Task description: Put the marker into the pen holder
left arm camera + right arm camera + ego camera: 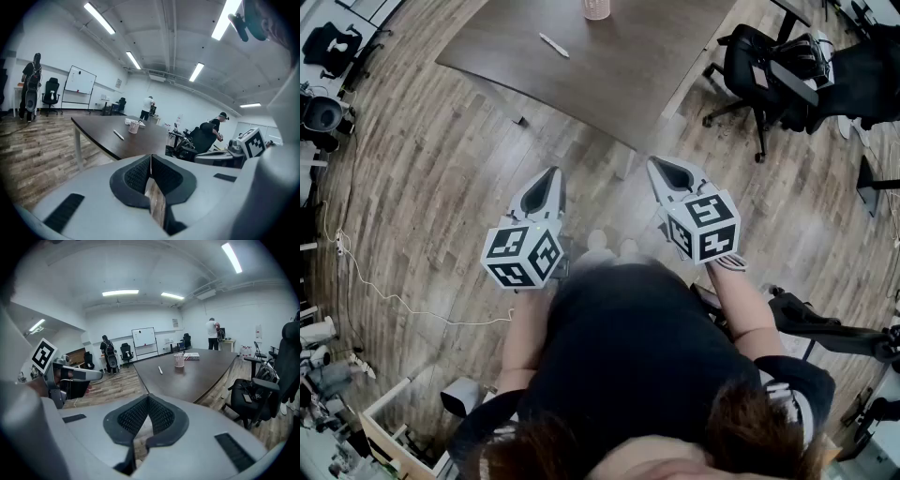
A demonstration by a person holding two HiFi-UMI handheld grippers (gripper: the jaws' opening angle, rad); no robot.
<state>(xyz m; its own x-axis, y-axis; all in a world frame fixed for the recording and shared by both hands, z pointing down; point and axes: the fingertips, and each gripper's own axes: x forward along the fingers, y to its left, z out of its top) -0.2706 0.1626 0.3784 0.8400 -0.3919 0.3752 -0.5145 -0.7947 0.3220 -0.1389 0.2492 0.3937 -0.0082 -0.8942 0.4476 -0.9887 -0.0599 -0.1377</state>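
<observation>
Left hand-held gripper [551,173] and right hand-held gripper [661,164] are closed together, empty.
The thin white marker [553,45] could be knocked aside by unopened jaws.

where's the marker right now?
Head view, top centre: the marker lies flat on the dark table, left of the pink pen holder and apart from it, not yet picked up.

Marker [553,45]: white, slim, lay flat on the dark tabletop [637,75]. Pen holder [596,8]: pale pink mesh cup, stood upright near the marker, not touching.
</observation>
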